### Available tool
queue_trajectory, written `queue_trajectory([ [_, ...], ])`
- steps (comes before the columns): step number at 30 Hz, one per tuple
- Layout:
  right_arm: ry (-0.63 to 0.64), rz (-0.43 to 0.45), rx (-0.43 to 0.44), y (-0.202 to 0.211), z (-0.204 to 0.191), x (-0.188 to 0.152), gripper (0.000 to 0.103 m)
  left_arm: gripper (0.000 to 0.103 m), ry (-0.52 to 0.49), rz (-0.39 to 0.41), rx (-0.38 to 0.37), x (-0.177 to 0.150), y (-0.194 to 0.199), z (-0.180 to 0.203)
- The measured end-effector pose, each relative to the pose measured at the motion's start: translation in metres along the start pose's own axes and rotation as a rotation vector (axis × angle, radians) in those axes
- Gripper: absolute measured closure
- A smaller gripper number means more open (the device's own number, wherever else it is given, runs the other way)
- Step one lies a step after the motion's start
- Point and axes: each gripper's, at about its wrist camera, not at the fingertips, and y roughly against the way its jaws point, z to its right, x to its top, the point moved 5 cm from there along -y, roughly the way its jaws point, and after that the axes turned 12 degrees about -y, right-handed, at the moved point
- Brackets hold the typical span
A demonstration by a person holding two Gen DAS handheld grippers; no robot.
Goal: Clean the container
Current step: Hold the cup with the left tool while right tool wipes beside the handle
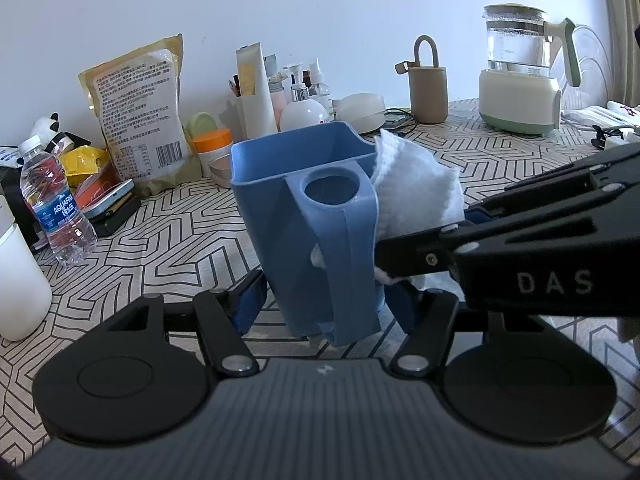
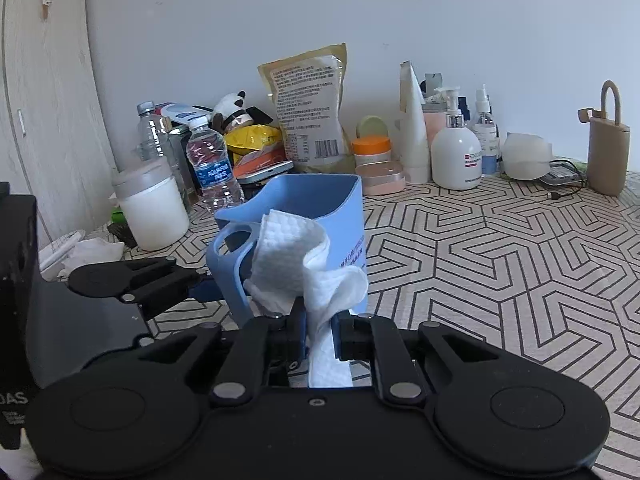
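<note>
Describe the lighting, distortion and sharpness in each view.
Left wrist view: daylight from the right, with glare on the glass kettle; fisheye bends the table edge; the blue container is sharp. Right wrist view: dimmer, dark corner vignette, curved cabinet; the white cloth is crisp.

I read "AQUAFINA" on the water bottle point(image 1: 56, 204) label, and "DAS" on my right gripper point(image 1: 554, 282) body seen from my left wrist. Yellow pouch point(image 2: 310, 120) shows a barcode and dense print, unreadable. Blue container point(image 2: 320, 216) side print too blurred.
</note>
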Motion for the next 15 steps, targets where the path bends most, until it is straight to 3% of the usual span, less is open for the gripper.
queue_trajectory([
  [15,0.004,0.005,0.03,0.0036,-0.0043,0.0008,0.086,0.045,0.002,0.0,-0.003,-0.0015,-0.0003,-0.0049],
])
